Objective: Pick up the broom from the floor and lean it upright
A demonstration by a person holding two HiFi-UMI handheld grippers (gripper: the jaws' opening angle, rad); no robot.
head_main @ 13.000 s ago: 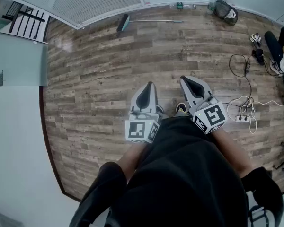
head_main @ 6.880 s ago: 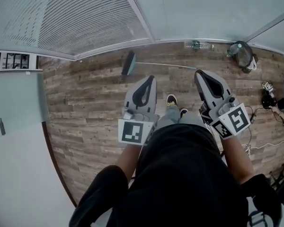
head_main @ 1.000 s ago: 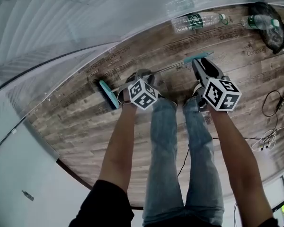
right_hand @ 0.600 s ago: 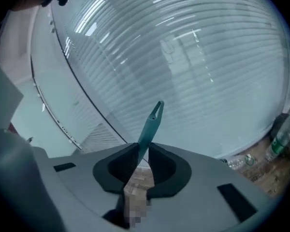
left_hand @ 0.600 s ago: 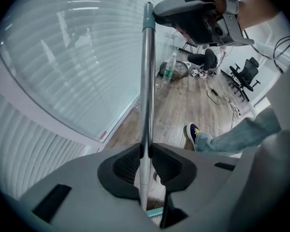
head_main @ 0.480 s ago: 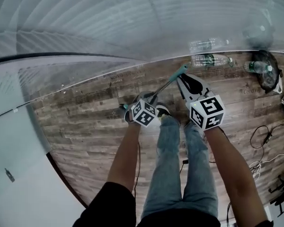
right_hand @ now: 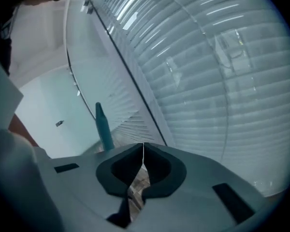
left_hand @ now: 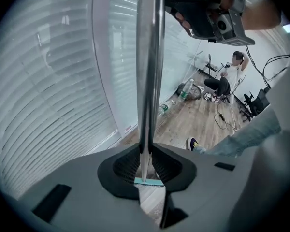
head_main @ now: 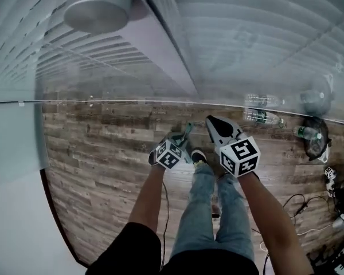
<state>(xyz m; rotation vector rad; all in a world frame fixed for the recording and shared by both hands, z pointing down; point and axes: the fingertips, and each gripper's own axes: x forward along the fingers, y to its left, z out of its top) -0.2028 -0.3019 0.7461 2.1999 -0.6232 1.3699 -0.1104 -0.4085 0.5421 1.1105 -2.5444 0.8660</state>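
Observation:
The broom stands nearly upright. Its metal pole (left_hand: 150, 71) runs up through my left gripper (left_hand: 146, 166), which is shut on it, and its teal head (left_hand: 149, 181) shows far below between the jaws. In the head view the teal handle end (head_main: 187, 132) sticks up just past my left gripper (head_main: 181, 142). My right gripper (head_main: 213, 122) hovers to the right of the handle and does not touch it. Its jaws are closing and meet at a thin slit (right_hand: 143, 151), empty. The teal handle tip (right_hand: 103, 124) rises to their left.
A glass wall with white blinds (head_main: 246, 44) stands right behind the broom. Plastic bottles (head_main: 262, 117) and a dark bag (head_main: 316, 139) lie along its foot at the right. Cables (head_main: 298, 202) trail over the wood floor. A seated person (left_hand: 227, 81) is farther back.
Both grippers have risen and the broom has swung from lying on the floor to nearly upright. The right gripper has come off the handle end and closed.

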